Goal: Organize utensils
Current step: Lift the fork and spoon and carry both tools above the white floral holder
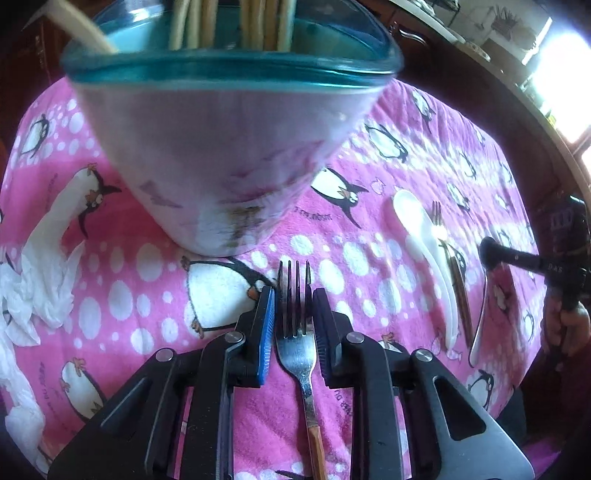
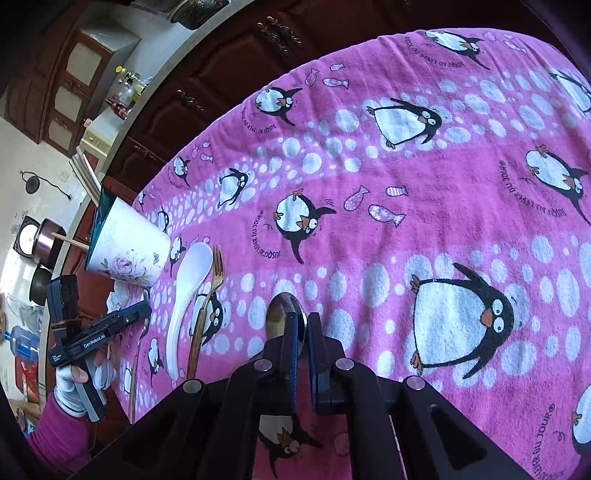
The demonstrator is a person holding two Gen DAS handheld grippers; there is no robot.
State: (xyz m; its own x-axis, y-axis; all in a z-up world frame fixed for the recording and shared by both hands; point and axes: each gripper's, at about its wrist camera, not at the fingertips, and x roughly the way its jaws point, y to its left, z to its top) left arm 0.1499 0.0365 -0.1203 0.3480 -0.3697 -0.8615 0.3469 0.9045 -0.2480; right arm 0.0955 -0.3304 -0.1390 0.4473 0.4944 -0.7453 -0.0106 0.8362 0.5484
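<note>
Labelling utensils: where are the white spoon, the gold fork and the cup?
white spoon (image 2: 192, 264), right wrist view, bowl
gold fork (image 2: 217, 266), right wrist view, tines
cup (image 2: 129, 245), right wrist view, side wall

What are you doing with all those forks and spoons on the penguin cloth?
A person is tidying utensils with a gripper in each hand. The left gripper has its pads around a steel fork lying on the pink penguin cloth, just in front of the flowered cup that already holds chopsticks. The right gripper is shut on a metal spoon. A white spoon and a gold fork still lie waiting on the cloth.
</note>
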